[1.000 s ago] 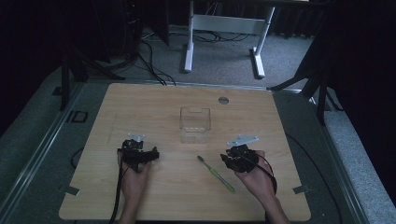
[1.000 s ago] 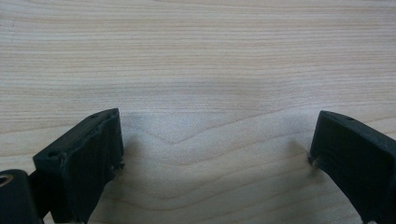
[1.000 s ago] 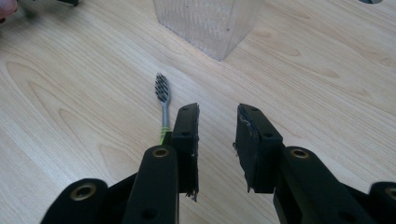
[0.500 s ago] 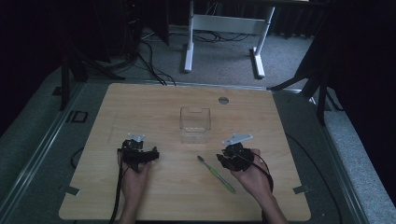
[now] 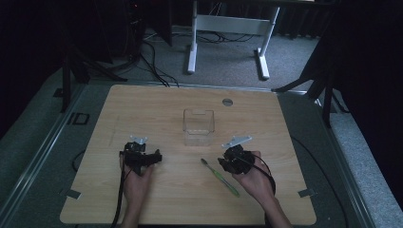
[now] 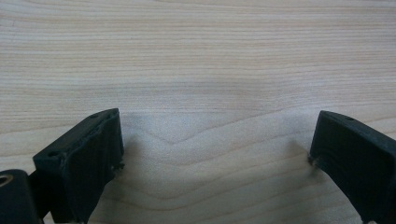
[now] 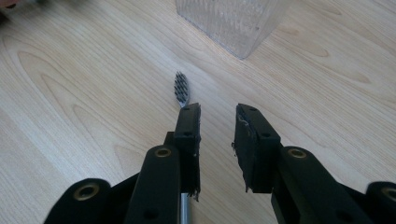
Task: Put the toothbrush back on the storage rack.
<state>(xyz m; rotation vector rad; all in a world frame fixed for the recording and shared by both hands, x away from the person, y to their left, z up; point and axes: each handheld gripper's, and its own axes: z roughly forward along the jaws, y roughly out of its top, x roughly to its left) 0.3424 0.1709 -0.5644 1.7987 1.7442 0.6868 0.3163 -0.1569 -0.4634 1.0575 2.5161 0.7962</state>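
A green toothbrush (image 5: 221, 177) lies flat on the wooden table (image 5: 161, 104), bristle head (image 7: 181, 88) pointing toward a clear plastic container (image 5: 198, 126). My right gripper (image 5: 228, 164) hovers low just right of the brush. In the right gripper view its jaws (image 7: 217, 116) stand a finger's width apart and have just been closing. The brush handle runs under the left one and bare wood shows between them. My left gripper (image 5: 145, 157) rests near the table's left side. Its jaws (image 6: 215, 154) are wide open over bare wood.
The clear container (image 7: 233, 23) stands just beyond the brush head. A small round metal disc (image 5: 227, 101) sits in the tabletop at the back. Cables trail from both grippers toward the front edge. White desk legs (image 5: 192, 42) stand on the floor behind the table.
My right hand has shifted slightly left, closer to the toothbrush. The left hand and the toothbrush have not moved.
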